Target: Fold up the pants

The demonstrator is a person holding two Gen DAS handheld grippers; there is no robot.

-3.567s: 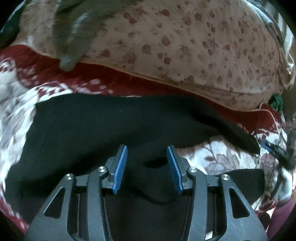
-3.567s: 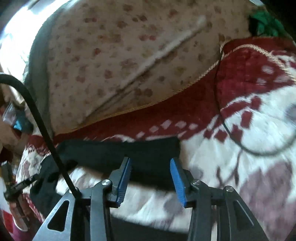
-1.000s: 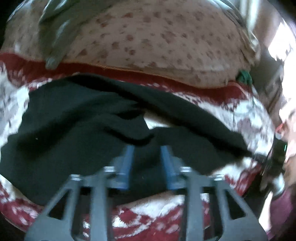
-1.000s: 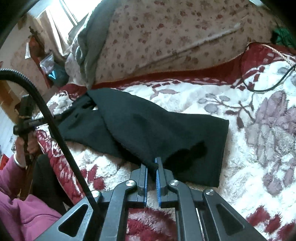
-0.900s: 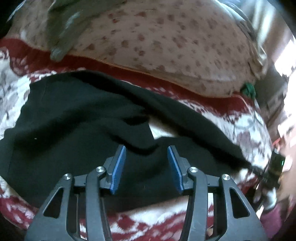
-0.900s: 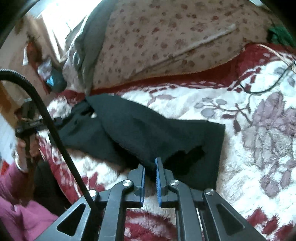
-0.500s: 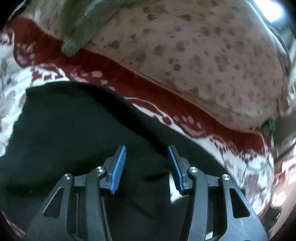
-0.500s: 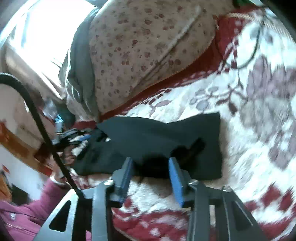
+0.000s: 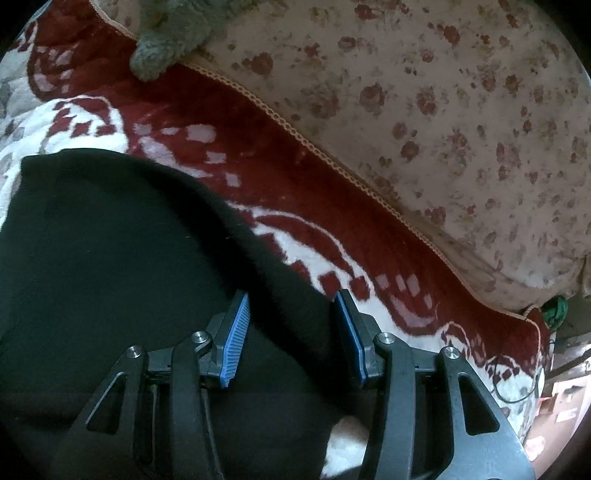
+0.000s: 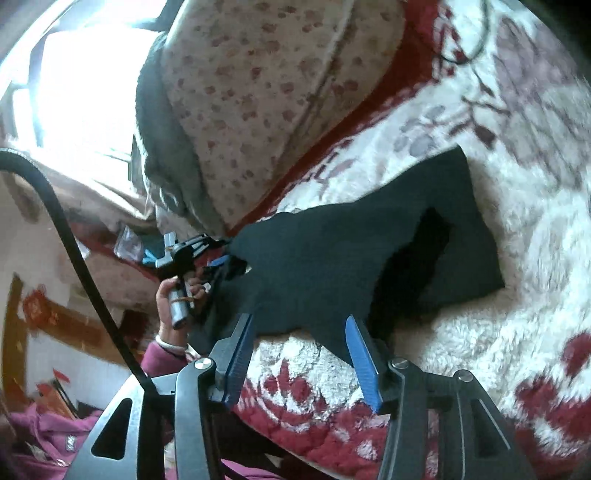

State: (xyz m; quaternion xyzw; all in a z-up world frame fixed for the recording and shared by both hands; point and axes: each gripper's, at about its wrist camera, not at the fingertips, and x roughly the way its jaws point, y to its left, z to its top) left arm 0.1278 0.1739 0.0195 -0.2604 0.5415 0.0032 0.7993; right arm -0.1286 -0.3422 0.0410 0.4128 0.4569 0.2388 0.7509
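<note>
Your left gripper (image 9: 291, 334) stands with its jaws spread wide and nothing clamped; black fabric of the pants (image 9: 110, 266) lies beneath and between the blue pads (image 9: 234, 343), so it is probably placed there to take a fresh pinch on the upper layer. Your right gripper (image 10: 301, 360) is likewise wide apart and empty, poised over the near edge of the pants (image 10: 321, 266), whose cloth reaches in between the pads without being gripped.

The pants lie on the red-and-white blanket (image 10: 517, 350), one leg laid partly over the other with edges unaligned; judge the fold as begun but untidy. The floral cushion (image 9: 461, 110) and the grey knitted cloth (image 9: 166, 33) sit behind, clear of the work. A black cable (image 10: 74, 254) crosses the right view.

No container shows in either view; nothing is held in anything.
</note>
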